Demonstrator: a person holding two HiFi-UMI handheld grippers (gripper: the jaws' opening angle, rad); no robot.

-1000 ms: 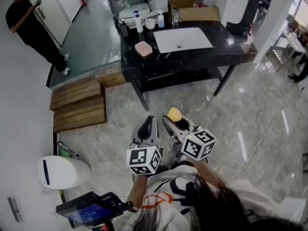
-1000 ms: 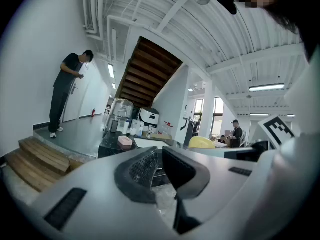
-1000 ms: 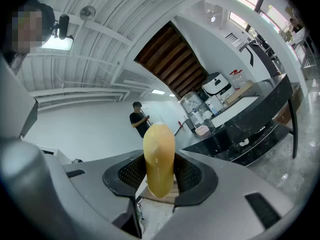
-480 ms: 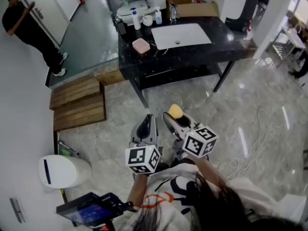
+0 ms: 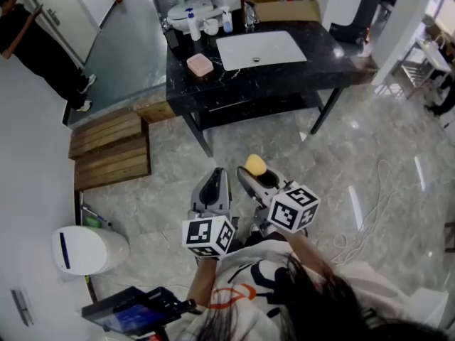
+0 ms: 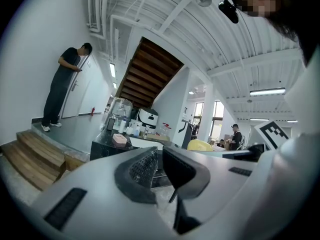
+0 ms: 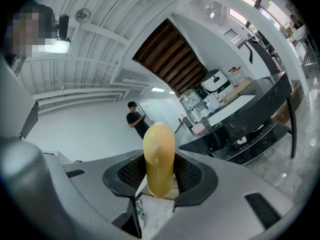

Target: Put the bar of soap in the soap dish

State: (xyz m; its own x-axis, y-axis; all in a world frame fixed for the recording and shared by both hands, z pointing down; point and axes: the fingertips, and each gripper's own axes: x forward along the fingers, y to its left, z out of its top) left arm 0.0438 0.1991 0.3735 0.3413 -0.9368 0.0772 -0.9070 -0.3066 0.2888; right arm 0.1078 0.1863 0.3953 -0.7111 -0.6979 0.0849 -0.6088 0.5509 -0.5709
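Note:
My right gripper [image 5: 254,170] is shut on a yellow bar of soap [image 5: 256,165], held low over the marble floor; in the right gripper view the soap [image 7: 159,159] stands upright between the pads. My left gripper [image 5: 215,180] hangs beside it, shut and holding nothing, its pads nearly touching in the left gripper view [image 6: 159,166]. The pink soap dish [image 5: 200,65] sits on the black counter [image 5: 284,66] far ahead, left of the white sink [image 5: 260,49]. It also shows small in both gripper views, as the dish [image 6: 119,139] and the dish [image 7: 198,128].
Bottles [image 5: 190,24] and a cardboard box [image 5: 286,9] stand at the counter's back. Wooden steps [image 5: 110,150] lie to the left, a white bin [image 5: 84,249] at lower left. A person in black [image 5: 39,45] stands by a door. A cable [image 5: 377,190] lies on the floor to the right.
The counter has shifted slightly up and left in the head view. Both grippers keep their pose, and the soap stays in the right one.

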